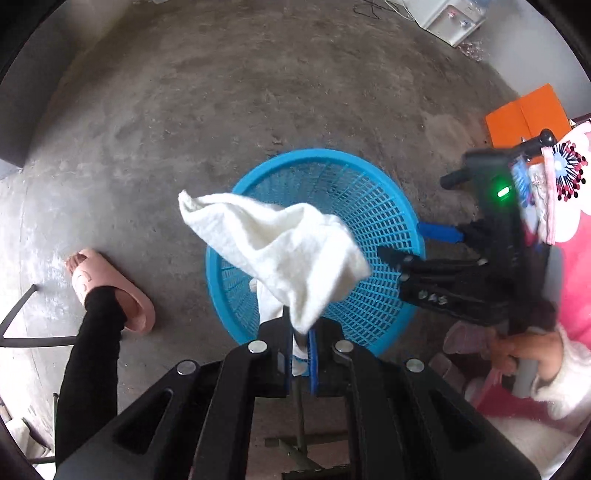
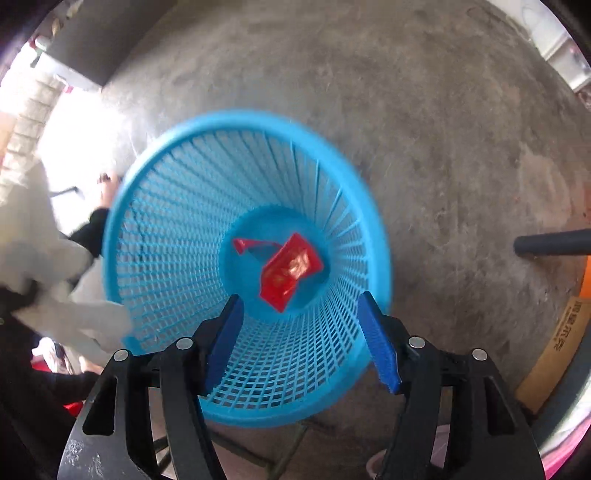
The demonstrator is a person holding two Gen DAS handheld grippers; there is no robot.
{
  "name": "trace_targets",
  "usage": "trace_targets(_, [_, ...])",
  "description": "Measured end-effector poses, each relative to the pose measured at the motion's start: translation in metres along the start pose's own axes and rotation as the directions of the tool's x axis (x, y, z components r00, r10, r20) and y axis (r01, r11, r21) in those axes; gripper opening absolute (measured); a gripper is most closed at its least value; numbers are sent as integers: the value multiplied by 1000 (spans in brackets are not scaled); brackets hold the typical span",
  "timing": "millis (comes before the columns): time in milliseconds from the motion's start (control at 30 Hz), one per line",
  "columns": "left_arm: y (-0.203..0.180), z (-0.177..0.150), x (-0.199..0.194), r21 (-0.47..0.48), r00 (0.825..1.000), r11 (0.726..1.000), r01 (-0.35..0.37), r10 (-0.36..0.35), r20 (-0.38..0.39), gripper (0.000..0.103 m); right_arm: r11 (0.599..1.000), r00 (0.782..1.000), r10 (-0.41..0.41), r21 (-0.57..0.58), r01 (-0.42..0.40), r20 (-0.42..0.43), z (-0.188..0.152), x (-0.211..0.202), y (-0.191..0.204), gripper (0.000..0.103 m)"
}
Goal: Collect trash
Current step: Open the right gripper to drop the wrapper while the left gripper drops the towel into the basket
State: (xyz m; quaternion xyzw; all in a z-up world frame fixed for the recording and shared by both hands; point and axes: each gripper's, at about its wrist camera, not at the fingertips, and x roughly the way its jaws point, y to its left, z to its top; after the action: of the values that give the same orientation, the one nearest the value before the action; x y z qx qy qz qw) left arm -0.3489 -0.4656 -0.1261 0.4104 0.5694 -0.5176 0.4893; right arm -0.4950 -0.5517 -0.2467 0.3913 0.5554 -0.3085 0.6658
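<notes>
A blue mesh waste basket [image 1: 373,221] stands on the concrete floor; it also fills the right wrist view [image 2: 177,221]. My left gripper [image 1: 300,354] is shut on a crumpled white tissue [image 1: 273,251] and holds it above the basket's near rim. The tissue also shows at the left in the right wrist view [image 2: 40,258]. My right gripper [image 2: 303,343] is open and empty over the basket's mouth; it shows from the side in the left wrist view [image 1: 406,254]. A red wrapper [image 2: 290,271] lies on the basket's bottom.
My foot in a pink slipper [image 1: 110,288] stands left of the basket. An orange box [image 1: 524,114] lies at the right. A white appliance [image 1: 450,22] stands far back. A dark pole [image 2: 550,242] and a cardboard piece [image 2: 554,350] lie right.
</notes>
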Motion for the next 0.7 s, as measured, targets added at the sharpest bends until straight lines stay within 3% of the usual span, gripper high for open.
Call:
trace_targets(100, [2,5,8,-4,999,999,33,-33,16,11,1000,998,-3,16,2,61,5,-21,-6,62])
trace_targets(167, [-1,8,8,5,999,999,32,-32,25,32,1000,997,8,21,-10,82,9,-31,-7,62])
trace_targets(200, [-2,9,8,5,999,999,41,-41,18,59,1000,996,15,21,-17,91,10,-35,-7,62])
trace_targets(233, [-2,10,6,0,999,999,49,-49,21,76,1000,995,20,19,-22,101,11,-39,-6,62])
trace_targets(400, [-2,11,-12,-9,997,999,52,-51,64,78,999,990,36,5,-37,138,15,-54,-1,62])
trace_targets(467, [2,10,-23,-46,992,993,107,-103,78,78,1000,986,31,-12,-29,162,15,-57,2,62])
trace_targets(567, [10,5,-51,-100,968,970,221,-206,140,78,999,982,-10,-38,18,187,16,-61,9,62])
trace_targets(700, [13,-2,-102,-77,941,966,248,-221,256,78,999,976,10,-38,-2,219,16,-72,12,62])
